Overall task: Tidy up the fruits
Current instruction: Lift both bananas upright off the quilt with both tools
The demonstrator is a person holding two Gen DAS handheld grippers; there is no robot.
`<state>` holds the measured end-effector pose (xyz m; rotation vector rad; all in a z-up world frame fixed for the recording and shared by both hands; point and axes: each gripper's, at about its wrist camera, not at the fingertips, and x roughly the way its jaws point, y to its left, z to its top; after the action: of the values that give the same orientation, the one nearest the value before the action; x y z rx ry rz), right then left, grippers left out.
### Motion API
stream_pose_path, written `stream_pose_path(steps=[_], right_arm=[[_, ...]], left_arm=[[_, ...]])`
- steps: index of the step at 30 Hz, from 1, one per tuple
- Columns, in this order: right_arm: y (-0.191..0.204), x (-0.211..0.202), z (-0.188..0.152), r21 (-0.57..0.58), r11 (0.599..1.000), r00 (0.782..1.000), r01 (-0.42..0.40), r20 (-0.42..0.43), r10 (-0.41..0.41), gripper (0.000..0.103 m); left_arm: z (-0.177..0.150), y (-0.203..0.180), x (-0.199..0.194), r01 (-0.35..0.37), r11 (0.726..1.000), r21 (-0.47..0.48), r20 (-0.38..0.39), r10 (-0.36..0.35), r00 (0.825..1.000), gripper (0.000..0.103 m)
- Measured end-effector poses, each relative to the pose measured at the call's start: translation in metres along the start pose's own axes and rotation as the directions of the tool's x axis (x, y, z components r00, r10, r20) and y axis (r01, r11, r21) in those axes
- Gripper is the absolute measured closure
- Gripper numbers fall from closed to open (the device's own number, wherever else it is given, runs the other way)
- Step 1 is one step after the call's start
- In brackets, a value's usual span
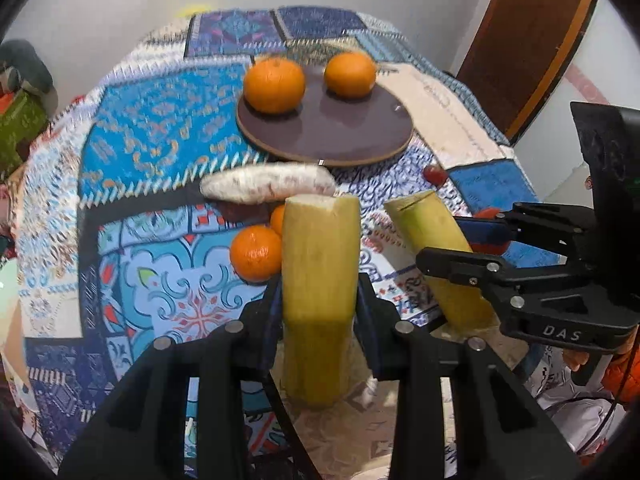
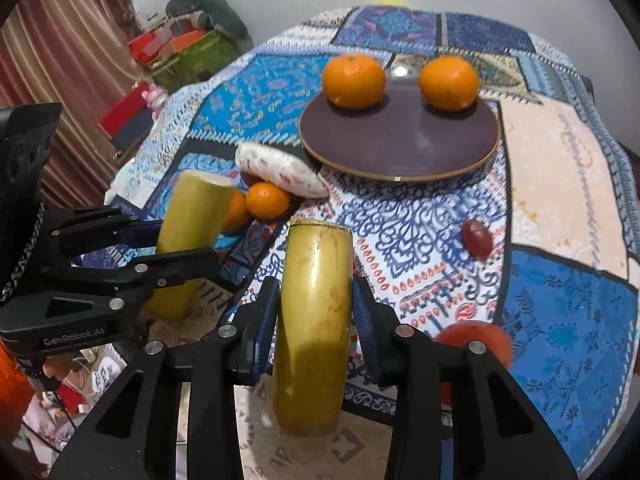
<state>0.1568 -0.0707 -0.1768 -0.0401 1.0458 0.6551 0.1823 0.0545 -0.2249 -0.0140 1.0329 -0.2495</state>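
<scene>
Nearest, the left gripper (image 1: 320, 300) was clamped on an upright yellow-green fruit piece (image 1: 320, 280), and beside it the right gripper (image 2: 316, 304) pinched a second yellow-green piece (image 2: 314, 312), also upright. Both were held above the near edge of the bench (image 2: 560, 184), which was covered in a blue patterned cloth. Between the pieces and the round brown plate (image 2: 400, 140) lay two small oranges (image 2: 267, 200) touching a pale speckled oblong fruit (image 2: 280, 172). To the plate's near right sat a dark red grape (image 2: 476, 238), with a blurred red fruit (image 2: 476, 336) nearer. On the plate's far side rested two oranges (image 2: 354, 80), apart from each other.
</scene>
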Motion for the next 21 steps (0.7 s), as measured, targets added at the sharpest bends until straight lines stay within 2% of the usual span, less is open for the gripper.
stream_pose_path(steps=[10,21], right_arm=[[-0.005,-0.038,0.011,-0.007,0.999,0.992,0.049,0.118,-0.048,0.069],[-0.025,-0.064,0.037,0.029,0.996,0.973,0.085,0.212,-0.09,0.069]], left_arm=[[0.019,-0.006,-0.025,0.006,1.0,-0.013,0.079,-0.005,0.997,0.069],[0.062,-0.005,-0.032,0.021,0.999,-0.038,0.149,-0.015,0.989,0.069]])
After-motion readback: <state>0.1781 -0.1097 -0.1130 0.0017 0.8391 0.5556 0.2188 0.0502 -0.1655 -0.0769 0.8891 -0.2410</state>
